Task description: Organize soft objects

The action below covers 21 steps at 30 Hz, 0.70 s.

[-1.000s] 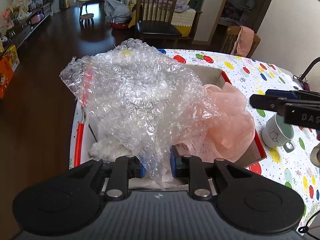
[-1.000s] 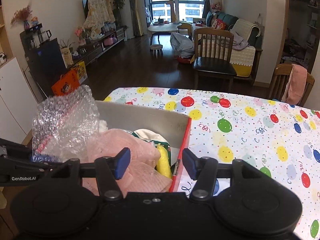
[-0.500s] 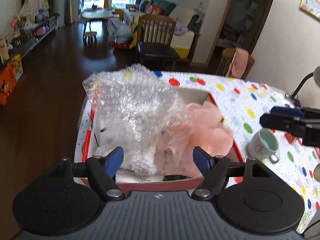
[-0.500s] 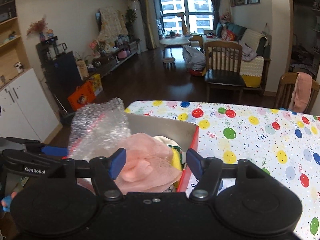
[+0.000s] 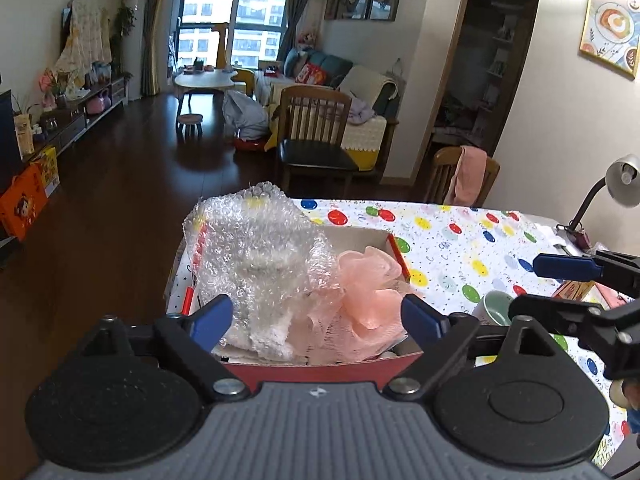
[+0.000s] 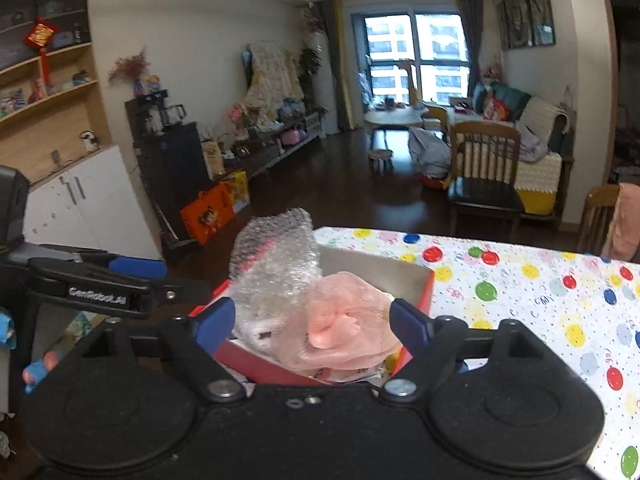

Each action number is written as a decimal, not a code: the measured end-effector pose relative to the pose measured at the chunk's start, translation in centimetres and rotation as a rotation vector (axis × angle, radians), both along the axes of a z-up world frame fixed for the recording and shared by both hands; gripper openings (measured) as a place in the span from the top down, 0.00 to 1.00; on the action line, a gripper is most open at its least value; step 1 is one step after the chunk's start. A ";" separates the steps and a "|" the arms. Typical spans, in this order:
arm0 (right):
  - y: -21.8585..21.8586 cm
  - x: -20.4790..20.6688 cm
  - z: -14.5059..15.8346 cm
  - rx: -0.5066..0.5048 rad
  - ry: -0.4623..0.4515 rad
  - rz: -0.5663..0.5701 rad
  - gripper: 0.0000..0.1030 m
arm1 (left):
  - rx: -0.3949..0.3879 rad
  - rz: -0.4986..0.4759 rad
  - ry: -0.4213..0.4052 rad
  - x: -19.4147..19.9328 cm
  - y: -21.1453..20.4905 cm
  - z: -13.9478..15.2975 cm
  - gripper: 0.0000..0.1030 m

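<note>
I see a green-rimmed mug (image 5: 493, 307) on the bench's balloon-print cloth (image 5: 452, 240), a desk lamp (image 5: 616, 184) at its far right, and a wooden chair (image 6: 484, 168) beyond the bench.

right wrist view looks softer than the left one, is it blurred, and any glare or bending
Right wrist view: softly smeared; bubble wrap and pink mesh pouf lack crisp edges; window blown out. Left wrist view: sharper; fisheye bows walls; bubble wrap shows small highlights.

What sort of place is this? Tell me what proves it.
Most likely a home's open living and dining room: a sofa by the balcony window, wooden dining chairs, and a table under a balloon-print cloth holding a box of soft items.
</note>
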State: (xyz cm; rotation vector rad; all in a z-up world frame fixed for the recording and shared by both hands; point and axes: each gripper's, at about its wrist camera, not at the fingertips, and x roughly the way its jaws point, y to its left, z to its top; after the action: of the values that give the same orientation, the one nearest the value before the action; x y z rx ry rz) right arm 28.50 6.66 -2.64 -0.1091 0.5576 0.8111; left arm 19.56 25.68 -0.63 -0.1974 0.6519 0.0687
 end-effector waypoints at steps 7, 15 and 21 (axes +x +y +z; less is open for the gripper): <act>-1.1 -2.3 0.6 0.025 -0.062 0.003 0.05 | 0.013 0.026 -0.041 -1.8 -1.3 0.7 0.00; -2.1 -3.7 0.8 0.073 -0.100 -0.043 0.00 | -0.008 0.029 -0.067 -3.2 -2.4 0.9 0.00; -2.4 -4.3 0.1 0.087 -0.088 -0.071 0.00 | -0.004 0.027 -0.094 -4.4 -3.4 1.3 0.00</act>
State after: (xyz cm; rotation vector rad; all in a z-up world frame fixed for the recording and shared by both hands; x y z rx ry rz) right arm 24.23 4.24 -2.59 -0.0443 0.4396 0.7567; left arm 15.11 22.30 0.65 -0.2120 0.5561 0.0834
